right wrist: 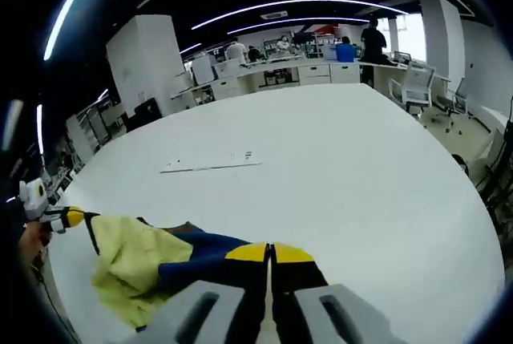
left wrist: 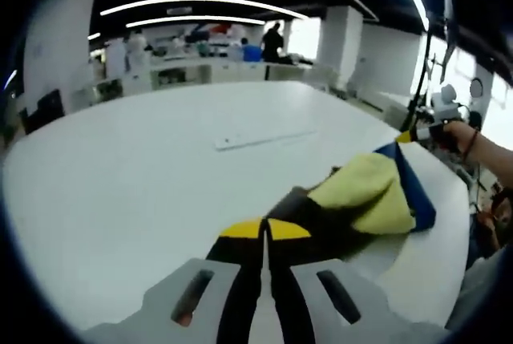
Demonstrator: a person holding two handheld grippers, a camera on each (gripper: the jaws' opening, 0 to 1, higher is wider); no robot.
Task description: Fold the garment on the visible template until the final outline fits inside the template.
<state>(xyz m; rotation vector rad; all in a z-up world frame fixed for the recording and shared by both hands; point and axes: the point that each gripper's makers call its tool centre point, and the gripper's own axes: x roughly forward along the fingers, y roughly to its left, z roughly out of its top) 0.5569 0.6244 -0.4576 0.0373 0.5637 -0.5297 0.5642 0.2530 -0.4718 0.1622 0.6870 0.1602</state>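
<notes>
Two grippers, left and right, each pinching the garment: keep taut, lower flat toward the faint template strip.

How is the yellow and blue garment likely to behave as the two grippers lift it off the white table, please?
Probably floppy: the garment sags in soft folds between the left gripper and right gripper, both shut on it. Likely light, since it hangs from pinched edges. It may drag across the table.
</notes>
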